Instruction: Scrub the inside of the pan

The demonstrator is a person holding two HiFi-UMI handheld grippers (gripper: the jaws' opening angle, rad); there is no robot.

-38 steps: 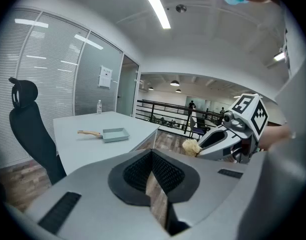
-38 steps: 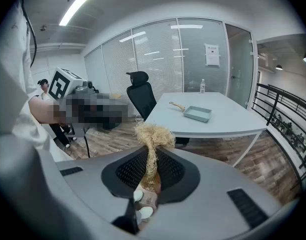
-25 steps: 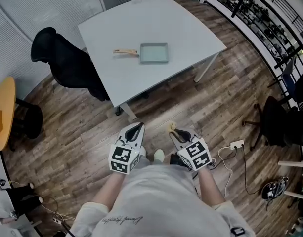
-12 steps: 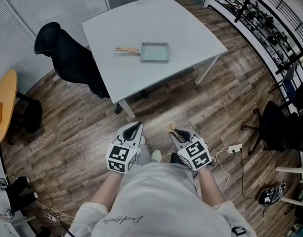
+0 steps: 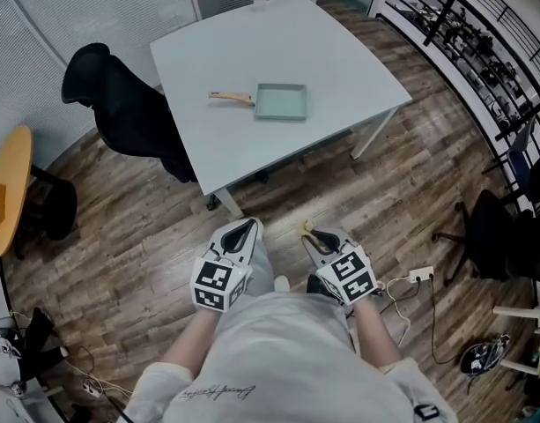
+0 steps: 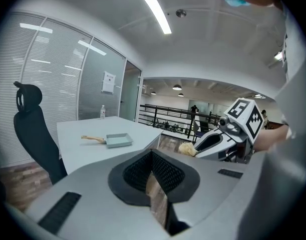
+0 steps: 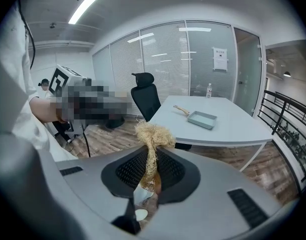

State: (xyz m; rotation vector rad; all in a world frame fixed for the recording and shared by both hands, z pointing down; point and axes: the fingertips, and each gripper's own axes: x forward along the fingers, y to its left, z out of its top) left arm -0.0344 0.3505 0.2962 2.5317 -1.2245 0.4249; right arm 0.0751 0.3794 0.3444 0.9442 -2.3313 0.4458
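— What are you seeing from there?
— I'm looking down at the white table (image 5: 287, 42), standing well ahead across the wood floor. The pale green pan (image 5: 281, 102) is lying on it, handle pointing toward the black chair (image 5: 120, 104).
— And the grippers?
— I'm holding both low, near the waist. The left gripper (image 5: 245, 227) is sitting with jaws together, empty; the right gripper (image 5: 314, 233) is pinching a straw-coloured scrubber (image 7: 153, 134)

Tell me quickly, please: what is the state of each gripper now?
Left gripper: closed, holding nothing.
Right gripper: closed on a fibre scrubber.
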